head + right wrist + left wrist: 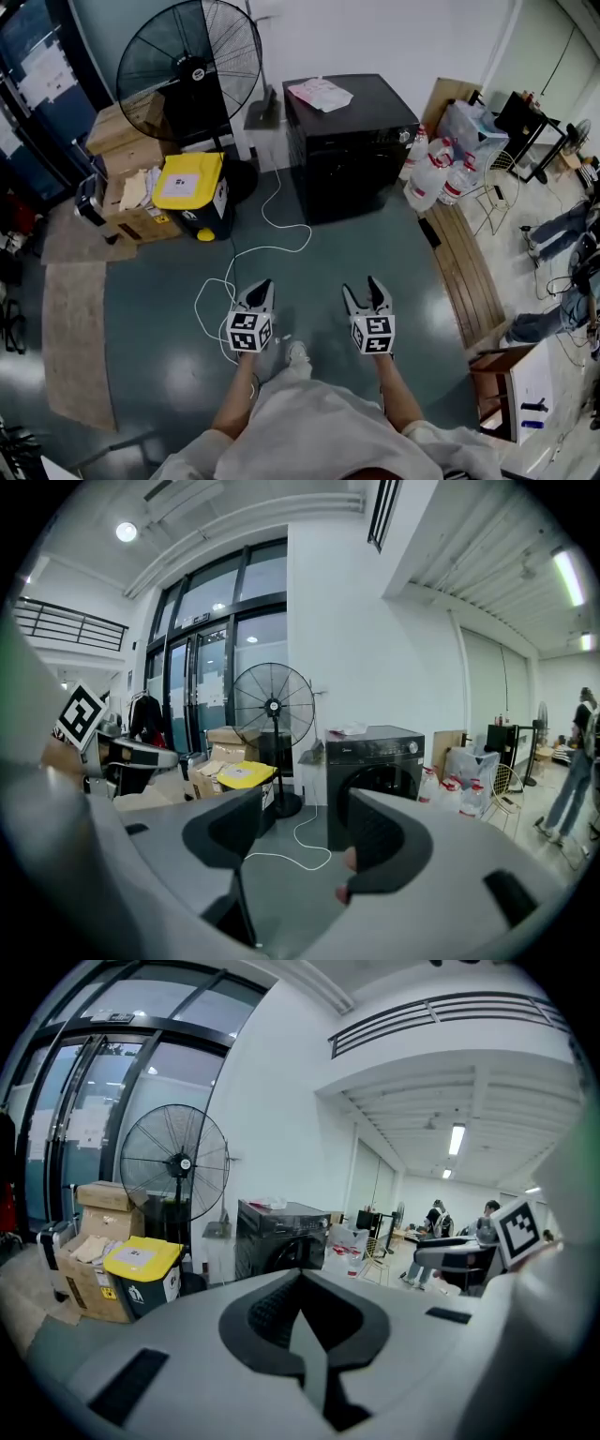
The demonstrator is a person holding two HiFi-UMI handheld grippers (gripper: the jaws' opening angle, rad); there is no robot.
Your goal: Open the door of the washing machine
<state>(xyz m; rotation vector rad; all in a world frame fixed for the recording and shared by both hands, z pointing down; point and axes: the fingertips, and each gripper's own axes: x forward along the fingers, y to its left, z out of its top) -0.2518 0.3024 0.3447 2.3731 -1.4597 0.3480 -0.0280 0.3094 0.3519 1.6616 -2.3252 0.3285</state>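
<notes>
The black front-loading washing machine (352, 145) stands against the far wall with its round door shut; it also shows in the left gripper view (281, 1237) and the right gripper view (375, 752). Both grippers hover over the green floor well short of it, pointing toward it. My left gripper (263, 287) is shut, its jaws meeting at the tip (300, 1277) with nothing in them. My right gripper (364, 291) is open, and only floor and white cable show in the gap between its jaws (302, 803).
Papers (321, 94) lie on the machine's top. A large floor fan (192, 70), cardboard boxes (127, 141) and a yellow-lidded bin (192, 192) stand at its left. A white cable (272, 239) loops over the floor. Water bottles (436, 169) and wooden boards (469, 272) are at the right.
</notes>
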